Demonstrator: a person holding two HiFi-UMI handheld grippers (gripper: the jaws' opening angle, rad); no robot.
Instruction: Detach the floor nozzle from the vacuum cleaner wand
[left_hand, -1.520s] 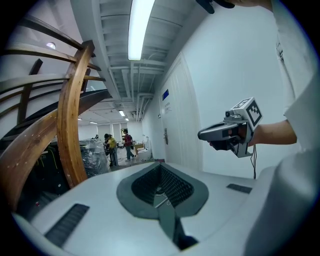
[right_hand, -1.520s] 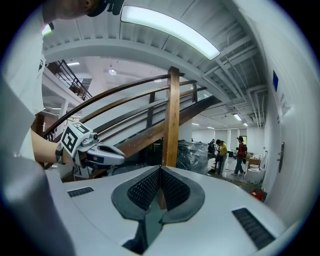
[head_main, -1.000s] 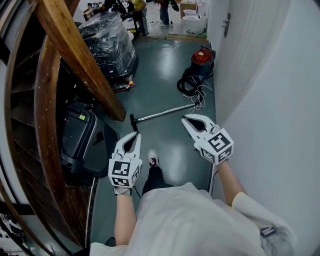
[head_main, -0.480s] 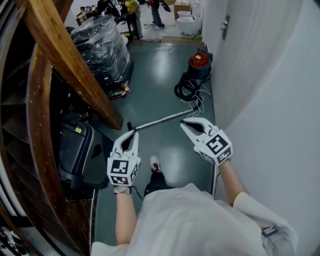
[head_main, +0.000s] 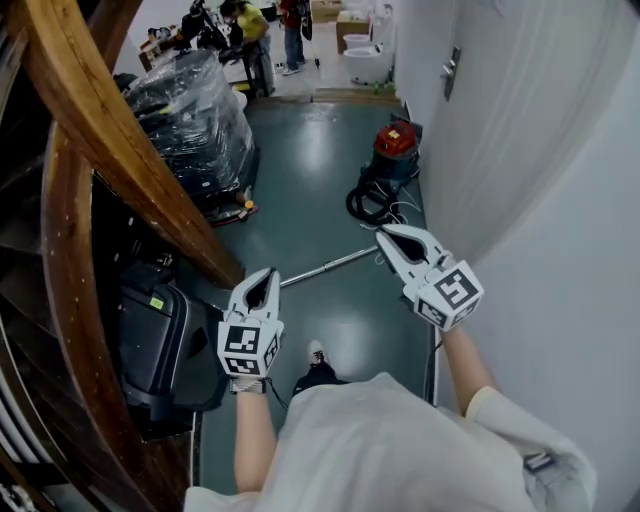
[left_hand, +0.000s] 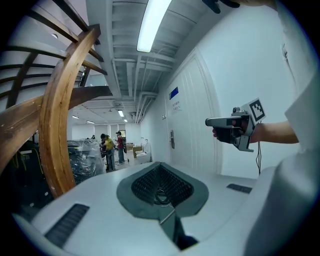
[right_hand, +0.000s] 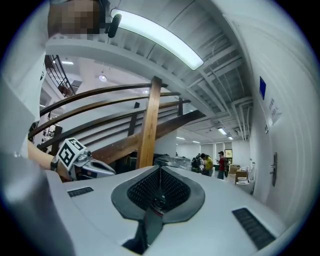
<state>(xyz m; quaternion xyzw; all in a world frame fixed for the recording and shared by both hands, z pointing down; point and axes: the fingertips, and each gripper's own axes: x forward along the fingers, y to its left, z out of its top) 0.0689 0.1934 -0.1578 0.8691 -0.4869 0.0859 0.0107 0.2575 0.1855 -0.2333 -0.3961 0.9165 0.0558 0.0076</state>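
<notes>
A red vacuum cleaner (head_main: 398, 140) stands by the white wall, its black hose (head_main: 368, 203) coiled in front. The metal wand (head_main: 325, 267) lies on the green floor, slanting from the hose down to the left. Its black floor nozzle end is hidden behind my left gripper (head_main: 265, 276), which hangs shut and empty above that end. My right gripper (head_main: 386, 234) is also shut and empty, held over the wand's hose end. Each gripper view points level down the hall: the left gripper (left_hand: 161, 172) sees the right one, the right gripper (right_hand: 160, 175) sees the left one.
A wooden stair stringer (head_main: 120, 150) slants along the left. Under it sit a black case (head_main: 160, 335) and a plastic-wrapped pallet (head_main: 195, 120). The white wall (head_main: 540, 200) with a door closes the right. People (head_main: 250, 25) stand far down the hall.
The person has walked forward along the floor. Both shut grippers moved ahead with them; the left one now covers the wand's nozzle end, and the right one sits higher, near the hose end.
</notes>
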